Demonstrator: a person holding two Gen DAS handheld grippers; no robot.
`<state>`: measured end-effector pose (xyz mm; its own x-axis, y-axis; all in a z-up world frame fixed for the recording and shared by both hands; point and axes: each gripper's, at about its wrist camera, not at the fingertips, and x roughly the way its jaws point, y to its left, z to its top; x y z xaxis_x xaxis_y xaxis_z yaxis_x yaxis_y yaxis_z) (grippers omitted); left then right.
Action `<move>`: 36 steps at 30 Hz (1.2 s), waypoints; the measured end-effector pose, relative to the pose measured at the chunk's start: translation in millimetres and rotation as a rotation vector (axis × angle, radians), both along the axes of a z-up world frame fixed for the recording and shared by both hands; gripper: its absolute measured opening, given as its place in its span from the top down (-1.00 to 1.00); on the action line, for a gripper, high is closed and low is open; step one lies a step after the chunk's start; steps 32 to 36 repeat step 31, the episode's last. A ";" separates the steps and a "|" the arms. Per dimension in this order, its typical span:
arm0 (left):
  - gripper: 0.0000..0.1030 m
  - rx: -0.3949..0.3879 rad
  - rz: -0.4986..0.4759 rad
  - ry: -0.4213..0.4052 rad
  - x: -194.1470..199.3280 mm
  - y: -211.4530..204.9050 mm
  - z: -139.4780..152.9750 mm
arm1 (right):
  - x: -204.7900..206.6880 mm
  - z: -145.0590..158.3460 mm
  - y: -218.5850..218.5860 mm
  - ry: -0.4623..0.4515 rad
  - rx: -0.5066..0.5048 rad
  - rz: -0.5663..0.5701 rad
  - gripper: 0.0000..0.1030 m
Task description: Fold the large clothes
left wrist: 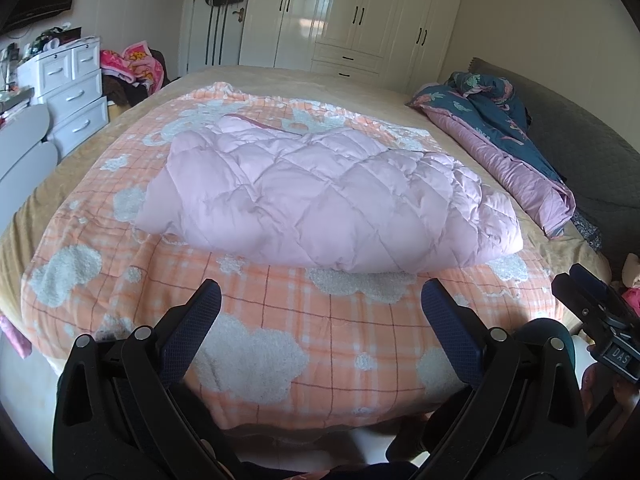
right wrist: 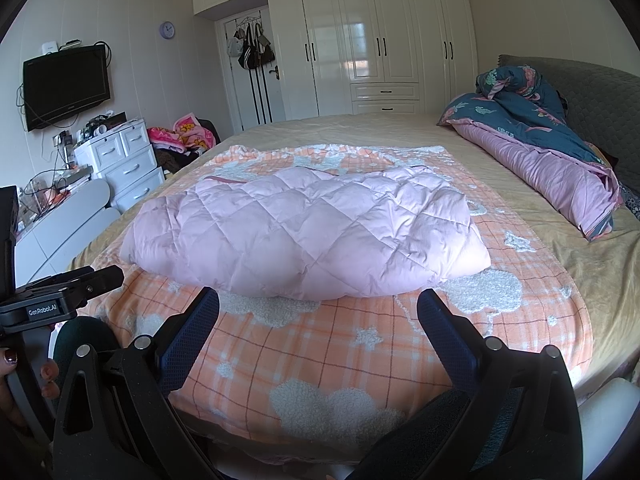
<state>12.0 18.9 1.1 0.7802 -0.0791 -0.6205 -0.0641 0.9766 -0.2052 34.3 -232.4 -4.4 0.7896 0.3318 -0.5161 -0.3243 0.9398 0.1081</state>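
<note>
fingers spread and empty over a coat that looks already folded

fingers (left wrist: 200,320) of the left gripper (left wrist: 320,304) are held wide apart, and nothing is gripped between them; the same is seen at the right gripper (right wrist: 318,312), whose fingers (right wrist: 440,328) are spread and empty too. both are held over the near edge of the bed (right wrist: 400,128), short of the garment and not touching it.

the pink quilted coat (left wrist: 320,196) is laid across the middle of the orange checked blanket (left wrist: 304,320), in a compact, puffy, roughly rectangular bundle. no sleeve is seen sticking out, and a darker pink trim is visible at its far edge. the folding is judged to be largely or wholly done; at most a last halving or a tidying of the bulging near edge is thought to be left.

as for containers, a white drawer unit (right wrist: 128,160) is seen beside the bed with its drawers closed and clutter on top, and the wardrobe (right wrist: 380,40) doors are closed, so their contents cannot be told. a blue floral duvet (right wrist: 532,136) is heaped by the headboard.
</note>
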 end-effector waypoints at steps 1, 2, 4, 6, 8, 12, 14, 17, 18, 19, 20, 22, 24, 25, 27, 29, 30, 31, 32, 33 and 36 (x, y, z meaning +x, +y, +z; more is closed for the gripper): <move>-0.82 -0.001 -0.001 0.002 0.0 -0.5 -1.3 | 0.5 -0.2 -0.1 0.000 0.000 -0.001 -0.92; -0.82 -0.003 -0.002 0.004 -0.1 0.3 -2.2 | -0.1 0.3 -0.1 0.001 0.000 -0.001 -0.92; -0.82 0.001 -0.003 0.002 -1.2 1.0 -3.1 | 0.4 -0.3 -0.1 -0.002 0.001 -0.001 -0.92; -0.82 0.011 -0.007 -0.002 -0.9 -0.3 -3.3 | -0.2 0.0 0.0 -0.002 -0.001 -0.002 -0.92; -0.82 0.016 -0.015 -0.006 -1.4 -0.8 -3.5 | -1.2 1.0 -0.1 -0.003 -0.001 0.001 -0.92; -0.82 0.003 -0.034 -0.009 -1.4 -1.0 -3.3 | -1.4 3.4 -0.2 -0.007 -0.005 -0.002 -0.92; -0.82 0.024 -0.027 0.006 0.1 -2.0 -4.7 | -1.0 3.9 -0.9 -0.010 -0.007 -0.006 -0.92; -0.82 0.048 -0.030 0.028 2.0 -6.1 -7.7 | -1.5 7.3 -6.1 -0.018 -0.006 -0.025 -0.92; -0.82 0.045 -0.031 0.035 2.3 -5.9 -9.6 | -1.4 9.4 -11.2 -0.025 -0.005 -0.045 -0.92; -0.82 0.038 -0.032 0.042 2.9 -5.1 -11.5 | -2.0 10.1 -14.9 -0.029 -0.001 -0.059 -0.92; -0.82 0.023 -0.034 0.050 4.1 -3.3 -14.0 | -2.4 11.5 -20.8 -0.036 0.008 -0.078 -0.92; -0.82 -0.004 -0.014 0.062 8.0 6.2 -17.8 | -3.2 14.8 -45.5 -0.055 0.025 -0.158 -0.92; -0.82 -0.023 0.021 0.080 14.4 20.7 -20.4 | -4.2 13.2 -82.0 -0.075 0.022 -0.270 -0.92; -0.82 -0.045 0.063 0.102 22.0 39.1 -23.4 | -3.7 10.7 -99.4 -0.080 0.020 -0.322 -0.92; -0.82 -0.093 0.138 0.118 33.7 78.4 -25.7 | -1.1 -4.7 -158.7 -0.064 -0.014 -0.514 -0.92; -0.82 -0.122 0.245 0.106 43.9 127.9 -25.4 | -0.7 -33.6 -235.3 0.006 -0.028 -0.741 -0.92; -0.82 -0.116 0.300 0.099 49.2 153.6 -24.8 | -2.5 -48.3 -267.8 0.050 -0.041 -0.848 -0.92; -0.82 -0.095 0.372 0.101 53.4 179.1 -24.2 | -6.5 -64.7 -302.9 0.110 -0.047 -0.965 -0.92; -0.82 -0.095 0.372 0.101 53.4 179.1 -24.2 | -6.5 -64.7 -302.9 0.110 -0.047 -0.965 -0.92; -0.82 -0.095 0.372 0.101 53.4 179.1 -24.2 | -6.5 -64.7 -302.9 0.110 -0.047 -0.965 -0.92; -0.82 -0.095 0.372 0.101 53.4 179.1 -24.2 | -6.5 -64.7 -302.9 0.110 -0.047 -0.965 -0.92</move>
